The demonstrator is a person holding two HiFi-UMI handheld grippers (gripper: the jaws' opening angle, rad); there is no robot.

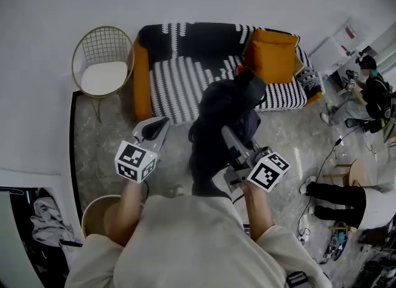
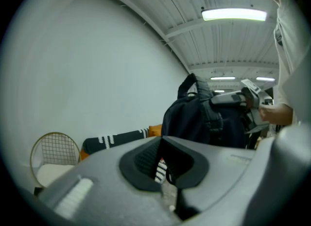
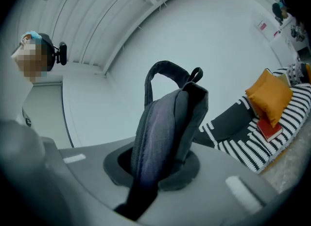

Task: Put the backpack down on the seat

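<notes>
Backpack [image 1: 226, 113] before sofa [image 1: 185, 76] (cushion [image 1: 272, 57] atop), chair [image 1: 104, 77] left

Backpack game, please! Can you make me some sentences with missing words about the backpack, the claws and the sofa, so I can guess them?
1. The right claw grips the backpack, and the left claw holds ____.
2. The big cushion on the sofa is the colour ____.
3. In the head view, the round chair stands to the ____ of the sofa.

Missing words: nothing; orange; left.
</notes>
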